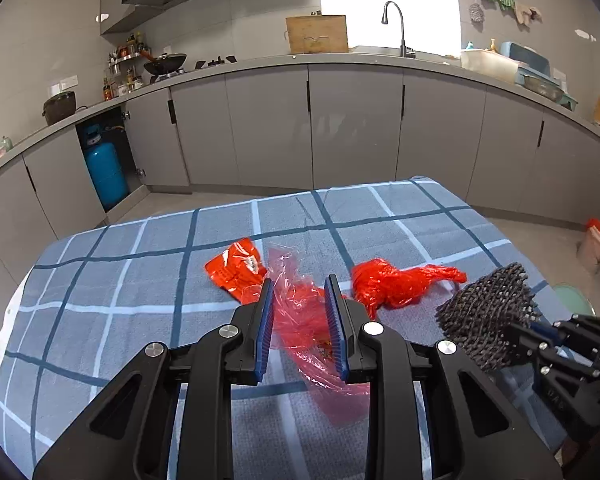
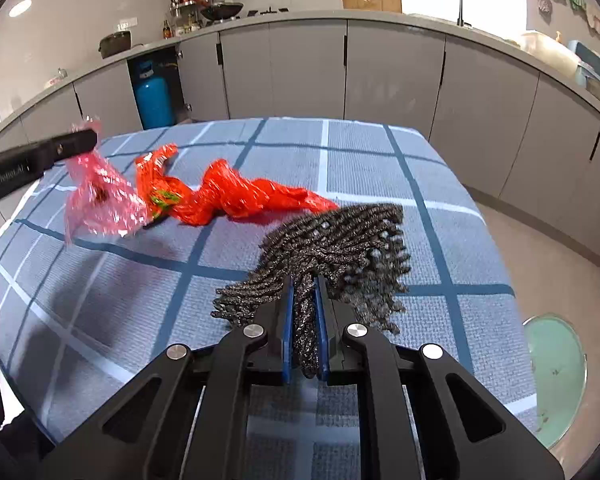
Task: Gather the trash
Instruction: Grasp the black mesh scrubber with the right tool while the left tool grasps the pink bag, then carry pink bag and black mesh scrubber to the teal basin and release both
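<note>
While clamped, left tongs (image 1: pixel 302 312) on pink film (image 1: pixel 300 320), right tongs (image 2: pixel 304 312) on black mesh (image 2: pixel 340 236).

Grey cabinets (image 1: pixel 267 128) are curving around the room under a grey counter (image 1: pixel 340 58). A window (image 1: pixel 388 0) is pouring bright daylight over the tap (image 1: pixel 396 24). A blue gas cylinder (image 1: pixel 103 172) is standing in an open cupboard. A checked blue cloth (image 1: pixel 139 280) is covering the table; pale floor (image 2: pixel 552 248) is showing beside it.

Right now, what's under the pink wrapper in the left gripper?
The pink wrapper hangs clear; beneath it only checked tablecloth. Behind it, the orange packet is partly covered.
</note>
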